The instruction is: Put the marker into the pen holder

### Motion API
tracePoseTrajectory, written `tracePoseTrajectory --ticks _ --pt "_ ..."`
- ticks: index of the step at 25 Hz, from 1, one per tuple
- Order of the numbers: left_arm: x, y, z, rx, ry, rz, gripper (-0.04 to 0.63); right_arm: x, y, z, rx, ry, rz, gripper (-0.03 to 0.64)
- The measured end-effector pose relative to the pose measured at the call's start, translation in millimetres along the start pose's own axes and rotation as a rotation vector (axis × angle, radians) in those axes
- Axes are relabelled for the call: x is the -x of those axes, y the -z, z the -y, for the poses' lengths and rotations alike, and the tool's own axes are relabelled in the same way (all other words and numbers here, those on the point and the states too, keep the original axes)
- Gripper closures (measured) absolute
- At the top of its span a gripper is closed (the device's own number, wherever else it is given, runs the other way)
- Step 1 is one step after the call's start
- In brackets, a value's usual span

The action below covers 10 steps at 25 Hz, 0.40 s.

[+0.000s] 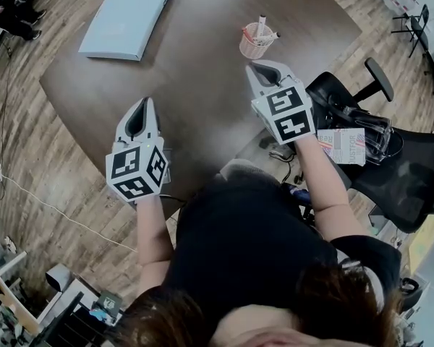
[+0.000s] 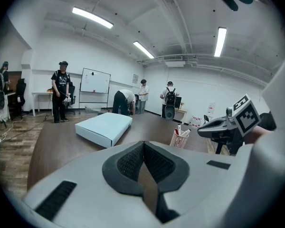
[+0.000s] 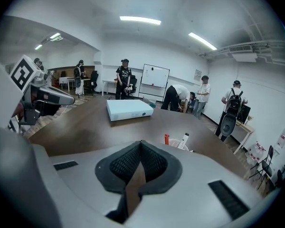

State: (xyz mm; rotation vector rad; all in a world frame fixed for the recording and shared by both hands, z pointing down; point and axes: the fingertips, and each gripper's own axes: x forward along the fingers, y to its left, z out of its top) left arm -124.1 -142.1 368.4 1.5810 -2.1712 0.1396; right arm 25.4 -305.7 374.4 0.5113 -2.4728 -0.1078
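On brown table [image 1: 202, 85]: markers [image 1: 261, 24] in pen holder [image 1: 253, 48]; left gripper [image 1: 145, 108], right gripper [image 1: 256, 68] closed, empty; whiteboard [image 2: 95, 80] only in gripper views.

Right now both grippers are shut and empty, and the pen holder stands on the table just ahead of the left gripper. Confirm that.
One thing is wrong: the pen holder stands just ahead of the right gripper, not the left gripper; the head view shows it. Both are shut and empty; it is on the table.

An office meeting room; whiteboard [image 2: 95, 81], large brown table [image 1: 202, 85], swivel chair [image 1: 401, 183].
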Motion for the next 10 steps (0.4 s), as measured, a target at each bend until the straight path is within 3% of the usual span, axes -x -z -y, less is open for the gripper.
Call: tracePoseTrajectory --ticks 10 --pt "8.9 -1.6 -7.1 0.008 -0.009 0.006 0.568 0.2 -7.6 -9.2 0.001 -0.018 0.003 0.600"
